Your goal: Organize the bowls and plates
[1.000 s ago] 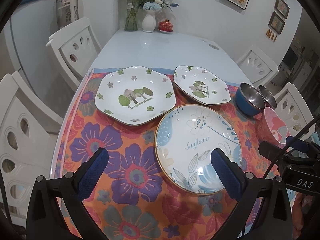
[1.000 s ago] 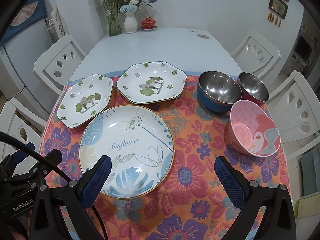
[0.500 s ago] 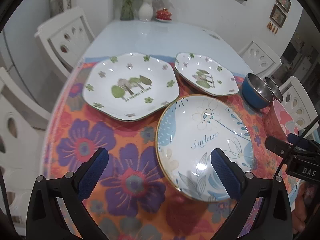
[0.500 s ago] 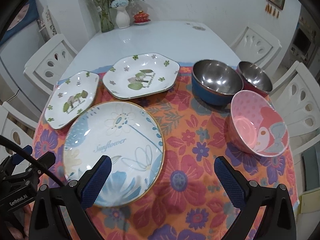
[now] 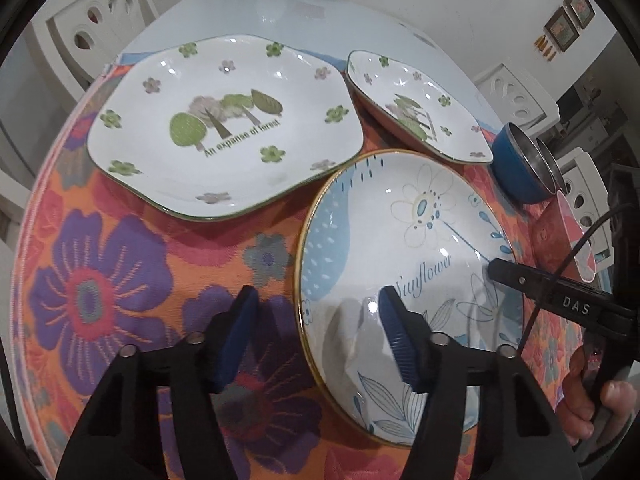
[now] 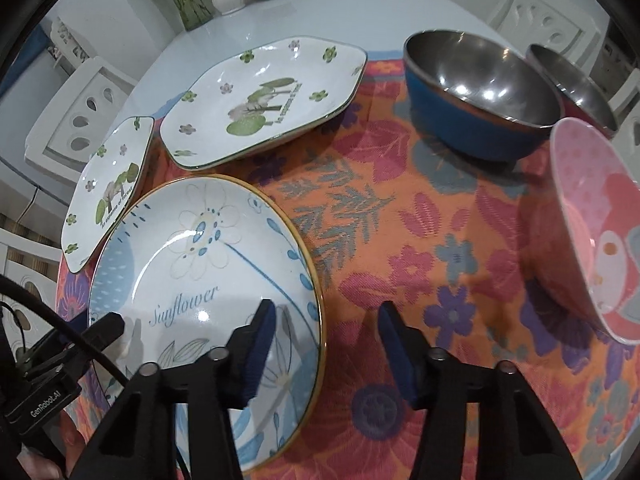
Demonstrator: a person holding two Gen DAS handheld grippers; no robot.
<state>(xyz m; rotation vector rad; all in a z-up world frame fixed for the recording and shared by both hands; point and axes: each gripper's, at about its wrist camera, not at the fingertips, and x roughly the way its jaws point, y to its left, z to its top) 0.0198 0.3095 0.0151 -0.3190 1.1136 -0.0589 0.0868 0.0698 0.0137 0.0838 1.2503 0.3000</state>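
I count three plates: the round Sunflower plate (image 5: 404,240) nearest me, its left rim between my left tongs' (image 5: 316,336) parted fingers and its right rim between my right tongs' (image 6: 324,344), neither closed on it; a large forest plate (image 5: 224,128) lies at its 10 o'clock and a smaller forest plate (image 6: 260,100) at 12. Three bowls sit at 2 o'clock: blue bowl (image 6: 480,92), red bowl (image 6: 576,84), pink bowl (image 6: 592,232). All rest on a floral mat (image 6: 400,240) over a pale table (image 6: 320,12) ringed by white chairs (image 5: 96,28).

"Sunflower" on the round blue-and-white floral plate (image 5: 404,240); "An expanse of forest" on the white tree-printed plate (image 5: 224,120); "DAS" and "GenRobot.AI" on the black gripper bodies (image 5: 576,306) (image 6: 44,410)
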